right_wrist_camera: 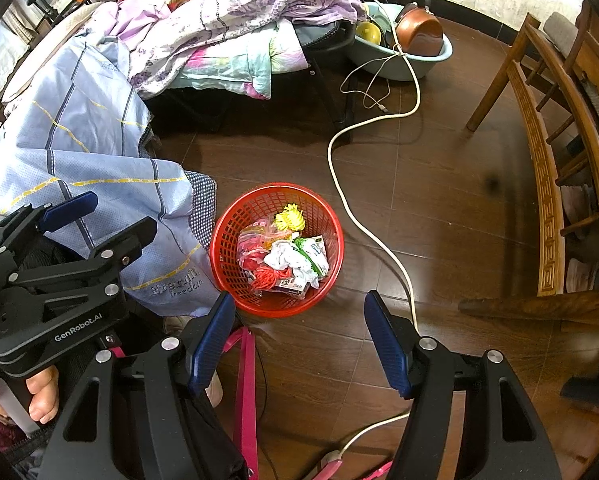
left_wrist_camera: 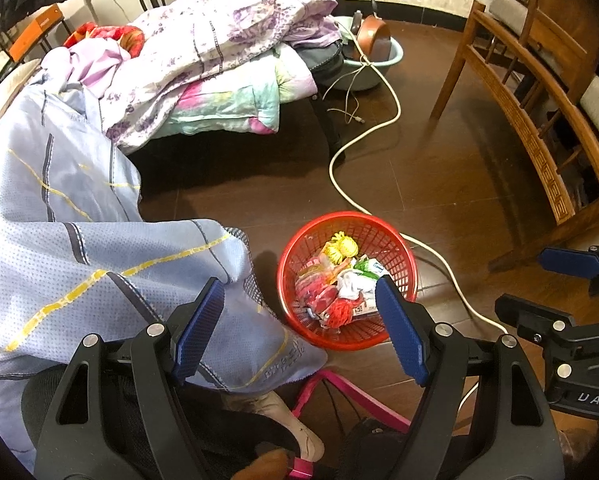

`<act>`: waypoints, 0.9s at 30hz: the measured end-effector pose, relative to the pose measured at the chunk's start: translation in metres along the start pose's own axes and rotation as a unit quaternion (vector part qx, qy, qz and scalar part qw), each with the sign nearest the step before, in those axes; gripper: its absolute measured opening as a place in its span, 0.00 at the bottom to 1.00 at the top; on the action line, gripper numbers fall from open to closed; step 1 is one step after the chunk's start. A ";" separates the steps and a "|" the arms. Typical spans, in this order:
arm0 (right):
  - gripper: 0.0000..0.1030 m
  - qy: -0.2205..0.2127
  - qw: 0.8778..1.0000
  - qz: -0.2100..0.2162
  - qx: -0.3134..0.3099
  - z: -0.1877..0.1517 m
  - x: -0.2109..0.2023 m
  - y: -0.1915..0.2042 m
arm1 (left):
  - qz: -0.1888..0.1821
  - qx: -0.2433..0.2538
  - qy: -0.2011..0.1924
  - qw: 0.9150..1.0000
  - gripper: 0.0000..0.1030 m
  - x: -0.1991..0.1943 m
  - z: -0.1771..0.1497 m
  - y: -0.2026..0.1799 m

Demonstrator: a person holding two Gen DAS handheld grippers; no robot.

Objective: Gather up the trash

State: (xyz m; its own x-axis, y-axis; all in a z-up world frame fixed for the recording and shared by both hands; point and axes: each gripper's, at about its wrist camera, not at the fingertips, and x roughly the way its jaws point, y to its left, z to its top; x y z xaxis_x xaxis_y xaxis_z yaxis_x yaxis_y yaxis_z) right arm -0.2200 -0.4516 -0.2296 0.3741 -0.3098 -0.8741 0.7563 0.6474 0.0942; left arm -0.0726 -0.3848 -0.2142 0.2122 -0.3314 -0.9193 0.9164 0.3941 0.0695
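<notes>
Both grippers open and empty above dark floor.
Near: left gripper (left_wrist_camera: 303,328) and right gripper (right_wrist_camera: 299,336), jaws apart. Centre frame: red basket (right_wrist_camera: 235,280) of trash (right_wrist_camera: 287,256), partly indistinct. Upper left: bedding (right_wrist_camera: 227,20), cut off.

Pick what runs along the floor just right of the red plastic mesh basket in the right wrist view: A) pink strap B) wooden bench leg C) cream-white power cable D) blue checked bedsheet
C. The cream-white power cable snakes down the dark wood floor beside the right edge of the red plastic mesh basket, which holds wrappers and crumpled paper.
</notes>
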 end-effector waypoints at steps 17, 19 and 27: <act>0.64 0.000 1.000 0.000 0.001 -0.001 0.000 0.000 | 0.001 0.002 0.002 1.000 0.74 0.000 -0.001 0.000; 0.64 0.000 1.000 0.000 0.000 0.000 0.000 0.000 | 0.001 0.003 0.002 1.000 0.74 0.000 -0.001 0.000; 0.64 -0.002 1.000 -0.001 0.000 0.000 -0.001 0.001 | 0.001 0.002 0.002 1.000 0.74 0.001 0.000 0.000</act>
State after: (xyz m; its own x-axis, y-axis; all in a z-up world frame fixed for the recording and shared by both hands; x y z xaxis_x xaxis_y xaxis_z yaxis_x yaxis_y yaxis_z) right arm -0.2194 -0.4508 -0.2291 0.3749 -0.3127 -0.8728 0.7570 0.6467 0.0935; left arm -0.0730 -0.3851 -0.2147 0.2134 -0.3274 -0.9205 0.9174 0.3912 0.0736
